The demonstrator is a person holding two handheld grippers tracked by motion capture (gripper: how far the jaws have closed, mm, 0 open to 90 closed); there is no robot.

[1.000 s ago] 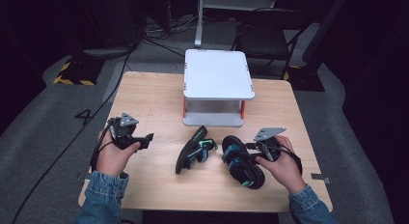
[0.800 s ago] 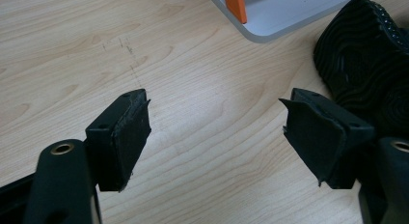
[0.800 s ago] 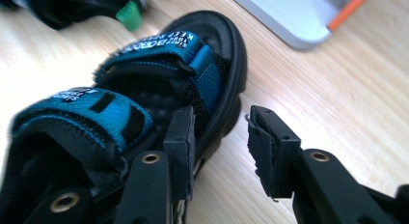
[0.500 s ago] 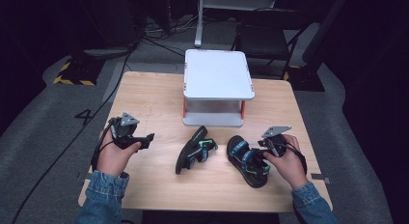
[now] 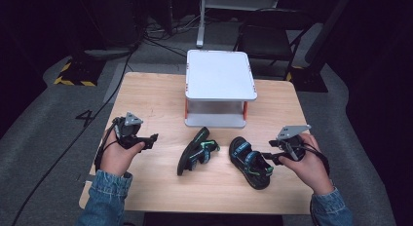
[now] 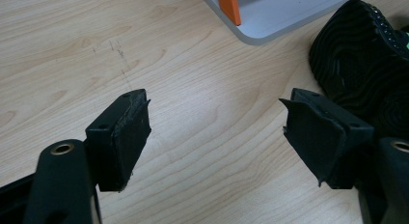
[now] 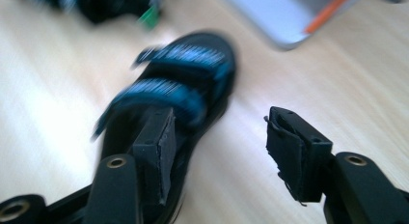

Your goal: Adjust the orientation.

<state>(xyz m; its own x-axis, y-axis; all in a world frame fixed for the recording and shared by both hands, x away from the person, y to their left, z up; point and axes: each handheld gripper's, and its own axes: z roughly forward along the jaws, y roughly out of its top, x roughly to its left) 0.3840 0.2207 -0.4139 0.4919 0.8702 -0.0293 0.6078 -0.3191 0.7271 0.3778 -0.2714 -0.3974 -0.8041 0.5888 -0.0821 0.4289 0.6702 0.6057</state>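
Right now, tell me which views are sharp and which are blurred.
Right gripper view: motion-smeared, blue sandal and shelf streaked. Left gripper view: crisp wood grain on the table, sole clear. High view: evenly lit table, dark surroundings, a little soft.

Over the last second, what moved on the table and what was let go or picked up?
The right gripper drew back to the person's right, and its fingers now stand open beside the blue-strapped sandal. That sandal turned and slid right, and now lies flat, clear of the other one. The green-strapped sandal, the left gripper, open over bare wood, and the white stand stayed put.
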